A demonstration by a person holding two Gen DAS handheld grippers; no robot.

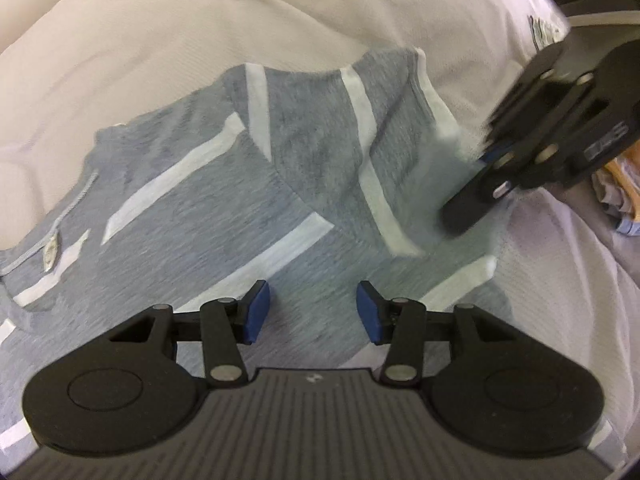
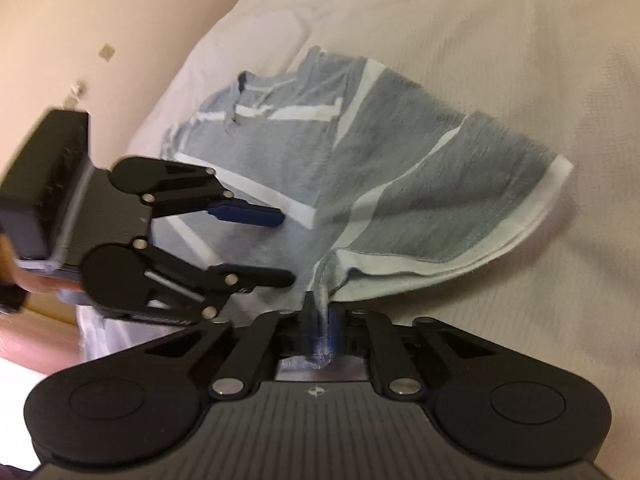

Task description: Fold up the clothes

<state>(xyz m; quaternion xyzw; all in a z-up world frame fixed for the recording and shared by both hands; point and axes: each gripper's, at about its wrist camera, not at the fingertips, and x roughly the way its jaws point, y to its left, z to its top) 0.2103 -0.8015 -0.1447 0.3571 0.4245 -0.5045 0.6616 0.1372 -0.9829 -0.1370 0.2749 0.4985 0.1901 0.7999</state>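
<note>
A grey shirt (image 1: pixel 280 200) with white stripes lies spread on a white bed cover (image 1: pixel 160 40). My left gripper (image 1: pixel 312 304) hovers open over the shirt's near part, with its blue pads apart and nothing between them. In the right wrist view my right gripper (image 2: pixel 320 320) is shut on a bunched edge of the shirt (image 2: pixel 400 168), and that side of the cloth rises in a fan toward the jaws. The left gripper (image 2: pixel 284 246) shows there at the left, open above the cloth. The right gripper (image 1: pixel 464 212) appears blurred at the shirt's right side.
The bed cover (image 2: pixel 520 60) stretches around the shirt on all sides. A beige wall (image 2: pixel 80 40) runs past the bed's far left. Some crumpled items (image 1: pixel 624 192) lie off the bed's right edge.
</note>
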